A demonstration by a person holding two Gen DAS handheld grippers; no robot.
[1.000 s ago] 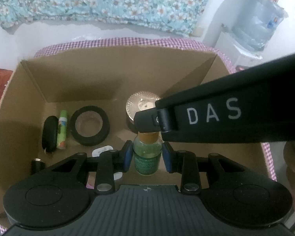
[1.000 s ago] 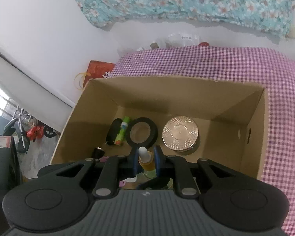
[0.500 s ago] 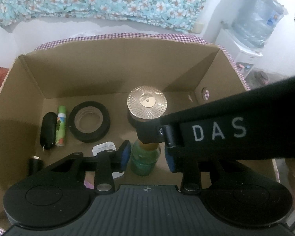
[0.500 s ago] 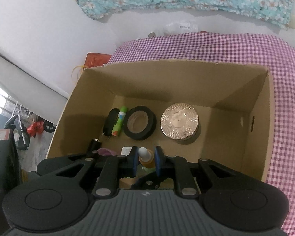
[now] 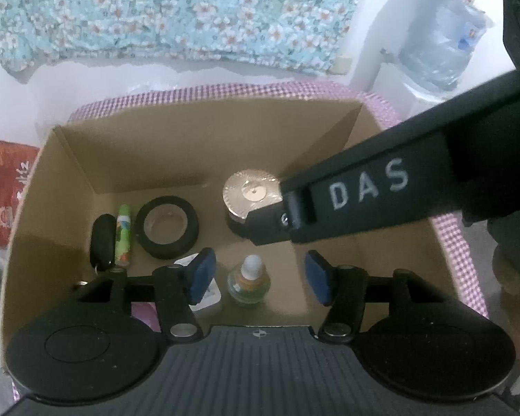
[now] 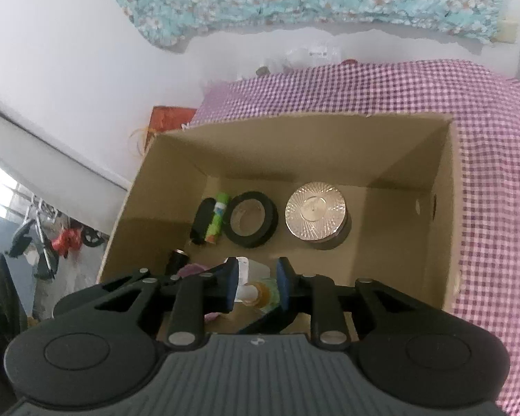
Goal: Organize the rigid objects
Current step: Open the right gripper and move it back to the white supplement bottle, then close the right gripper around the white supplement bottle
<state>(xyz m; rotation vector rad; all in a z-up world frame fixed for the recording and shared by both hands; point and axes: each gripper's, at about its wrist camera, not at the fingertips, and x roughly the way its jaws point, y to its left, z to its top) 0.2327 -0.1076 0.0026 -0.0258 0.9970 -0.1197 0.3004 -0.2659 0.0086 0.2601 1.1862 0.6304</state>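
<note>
A small green dropper bottle (image 5: 249, 282) with a white tip stands upright on the floor of the cardboard box (image 5: 204, 145). My left gripper (image 5: 260, 277) hangs over it, its jaws opening. The blue pads (image 5: 201, 275) stand well clear on both sides of the bottle. One black finger (image 5: 364, 201) of my right gripper crosses the left wrist view from the right, above the bottle. In the right wrist view my right gripper (image 6: 256, 286) is also opening. The bottle's neck (image 6: 256, 291) shows between its pads, and they do not press on it.
Further back in the box lie a black tape roll (image 5: 167, 226), a gold-lidded jar (image 5: 251, 194), a green tube (image 5: 123, 234) and a black fob (image 5: 102, 242). A white packet (image 5: 208, 294) lies left of the bottle. The box (image 6: 447, 208) sits on purple checked cloth (image 6: 485, 138).
My left jaws have spread off the bottle and the gripper has lifted. The right gripper has let go of the dropper cap and widened. The bottle now stands free on the box floor.
</note>
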